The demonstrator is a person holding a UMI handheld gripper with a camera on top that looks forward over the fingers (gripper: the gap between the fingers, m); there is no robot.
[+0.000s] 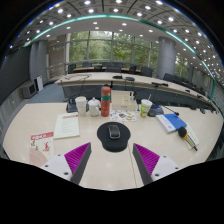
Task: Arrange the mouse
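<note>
Already centred on its round black mouse pad (113, 137), the mouse (113, 131) sits just ahead of the gripper (111, 160), whose fingers are spread and hold nothing; any remaining work looks like fine alignment. Cups (82, 103), papers (66, 124) and a blue book (172, 122) crowd the pale table (110, 170) in a glass-walled office.

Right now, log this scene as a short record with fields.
setting: large office hall, long desks beyond
surface: pale table
mouse: grey mouse resting on round black mouse pad, just ahead of the fingers
gripper: gripper open, holding nothing, pink pads either side short of the pad
behind mouse: cups and a red canister in a row
left of mouse: papers
right of mouse: blue book
task state: mouse not yet gripped
</note>
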